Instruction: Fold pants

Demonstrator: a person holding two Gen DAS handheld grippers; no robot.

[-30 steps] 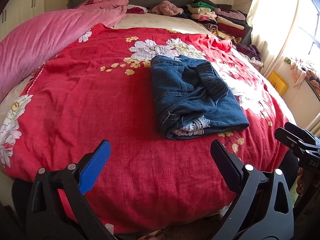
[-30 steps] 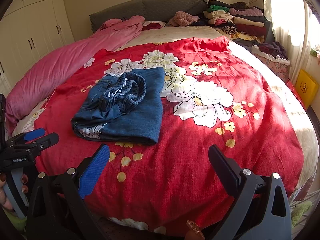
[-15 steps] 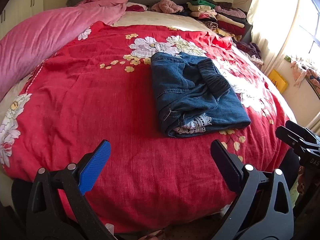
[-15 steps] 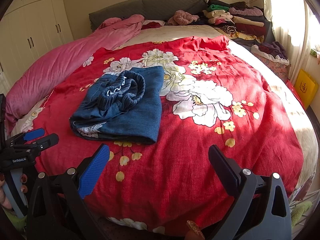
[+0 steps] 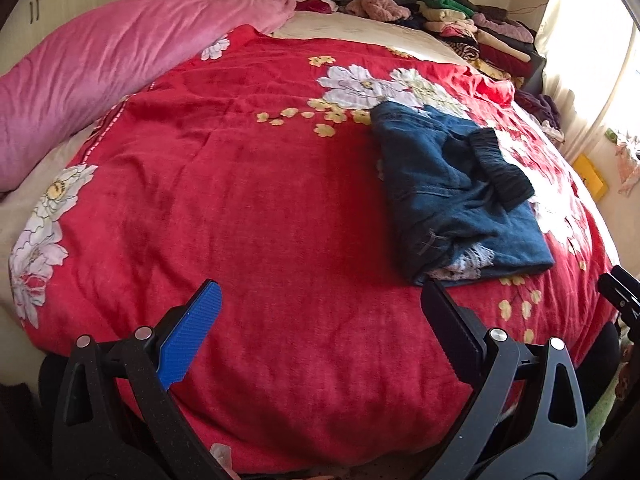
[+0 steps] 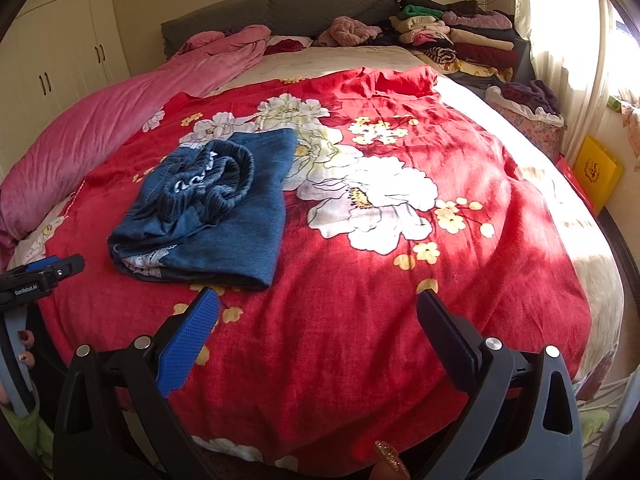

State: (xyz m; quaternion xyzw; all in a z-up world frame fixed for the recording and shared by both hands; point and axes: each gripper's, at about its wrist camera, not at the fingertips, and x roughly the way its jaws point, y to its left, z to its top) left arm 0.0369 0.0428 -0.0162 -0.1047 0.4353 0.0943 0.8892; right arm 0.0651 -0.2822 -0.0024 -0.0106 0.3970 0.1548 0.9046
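The blue denim pants [image 5: 452,196] lie folded into a compact bundle on the red flowered blanket [image 5: 260,208], with the dark elastic waistband on top and white lace trim at the near end. They also show in the right wrist view [image 6: 212,208]. My left gripper [image 5: 320,312] is open and empty, held over the near edge of the bed, left of the pants. My right gripper [image 6: 318,316] is open and empty, near the bed's front edge, right of the pants. Each gripper shows at the edge of the other's view.
A pink quilt [image 5: 100,68] lies along the left side of the bed. Stacked folded clothes [image 6: 452,40] sit at the far right by the grey headboard [image 6: 280,8]. A yellow box [image 6: 598,172] stands on the floor at the right. White wardrobes [image 6: 60,60] stand at the left.
The left wrist view has swung to the left, so the pants now sit further right in it. The right gripper has barely moved. Both grippers stay open.
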